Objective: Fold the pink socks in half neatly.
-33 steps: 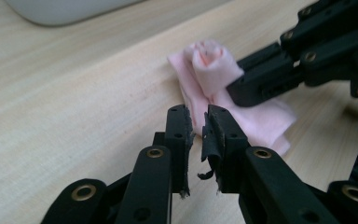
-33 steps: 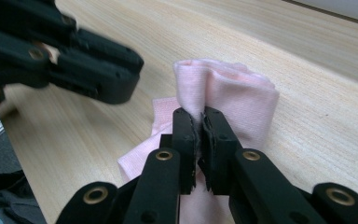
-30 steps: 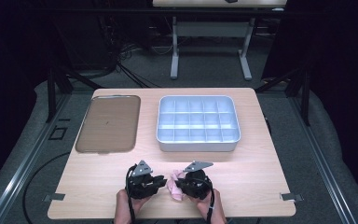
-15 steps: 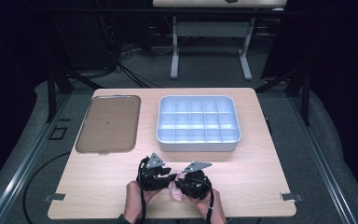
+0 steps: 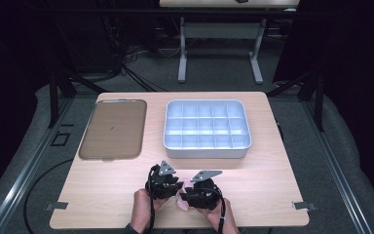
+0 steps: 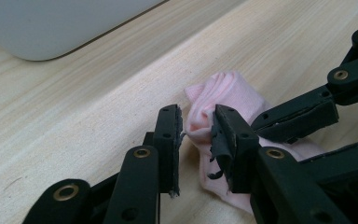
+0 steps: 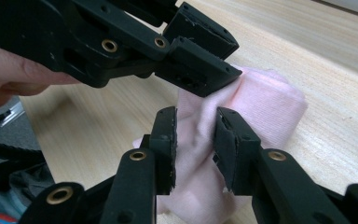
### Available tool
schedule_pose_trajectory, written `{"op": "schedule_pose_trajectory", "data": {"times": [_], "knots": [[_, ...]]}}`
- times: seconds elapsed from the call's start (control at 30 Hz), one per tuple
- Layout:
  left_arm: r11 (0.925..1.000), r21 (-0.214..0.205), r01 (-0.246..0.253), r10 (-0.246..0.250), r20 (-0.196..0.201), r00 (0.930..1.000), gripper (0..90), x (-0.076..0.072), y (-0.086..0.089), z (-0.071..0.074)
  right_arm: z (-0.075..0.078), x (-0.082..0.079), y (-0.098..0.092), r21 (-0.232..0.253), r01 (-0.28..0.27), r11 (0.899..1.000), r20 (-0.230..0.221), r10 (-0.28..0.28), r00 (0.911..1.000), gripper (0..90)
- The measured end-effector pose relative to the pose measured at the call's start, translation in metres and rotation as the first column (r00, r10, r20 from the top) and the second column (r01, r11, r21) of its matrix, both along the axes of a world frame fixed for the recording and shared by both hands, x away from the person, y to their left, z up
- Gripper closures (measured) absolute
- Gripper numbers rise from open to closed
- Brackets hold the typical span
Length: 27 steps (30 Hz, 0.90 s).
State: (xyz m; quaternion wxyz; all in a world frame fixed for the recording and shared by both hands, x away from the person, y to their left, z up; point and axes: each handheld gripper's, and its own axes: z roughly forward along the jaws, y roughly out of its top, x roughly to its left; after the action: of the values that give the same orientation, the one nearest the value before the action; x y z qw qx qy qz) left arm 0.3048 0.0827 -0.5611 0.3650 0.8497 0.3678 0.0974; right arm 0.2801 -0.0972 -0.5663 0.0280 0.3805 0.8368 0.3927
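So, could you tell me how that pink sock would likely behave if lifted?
The pink sock looks soft and bunched in folds, so it would probably droop limply. Thin knit suggests it's light. Lying flat on the table, it shouldn't roll.

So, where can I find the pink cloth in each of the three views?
High view: the pink cloth lies near the table's front edge, between the left gripper and the right gripper.
Left gripper view: the cloth is right of centre, a fold between that gripper's jaws.
Right gripper view: the cloth is at centre, running down between the jaws.
Shared landmark: the wooden table.
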Motion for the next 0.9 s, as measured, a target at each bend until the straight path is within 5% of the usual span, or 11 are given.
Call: {"op": "schedule_pose_trajectory", "data": {"times": [0.3,0.53,0.63,0.8,0.9], "knots": [[0.9957,-0.091,0.017,-0.017,0.005,0.9998,69.6,0.002,0.004,0.009,-0.002,0.001,0.0,-0.004,-0.01,1.0,0.006,0.011,0.9999,70.2],[0.9955,-0.08,0.051,-0.048,0.03,0.9984,78.6,0.002,-0.004,0.008,-0.003,0.001,0.0,-0.001,-0.01,1.0,0.012,0.01,0.9999,70.8],[0.9894,-0.121,0.08,-0.072,0.067,0.9951,84.6,-0.002,-0.003,0.011,-0.003,0.001,0.0,-0.004,-0.007,1.0,0.015,0.007,0.9999,71.2],[0.9918,-0.096,0.085,-0.082,0.041,0.9958,87.0,0.003,-0.006,0.008,-0.003,0.0,0.001,-0.011,-0.008,1.0,0.016,0.008,0.9998,71.4],[0.9899,-0.113,0.085,-0.078,0.063,0.995,87.1,-0.001,-0.005,0.012,-0.003,0.001,0.0,-0.012,-0.011,1.0,0.015,0.012,0.9998,71.6]]}}
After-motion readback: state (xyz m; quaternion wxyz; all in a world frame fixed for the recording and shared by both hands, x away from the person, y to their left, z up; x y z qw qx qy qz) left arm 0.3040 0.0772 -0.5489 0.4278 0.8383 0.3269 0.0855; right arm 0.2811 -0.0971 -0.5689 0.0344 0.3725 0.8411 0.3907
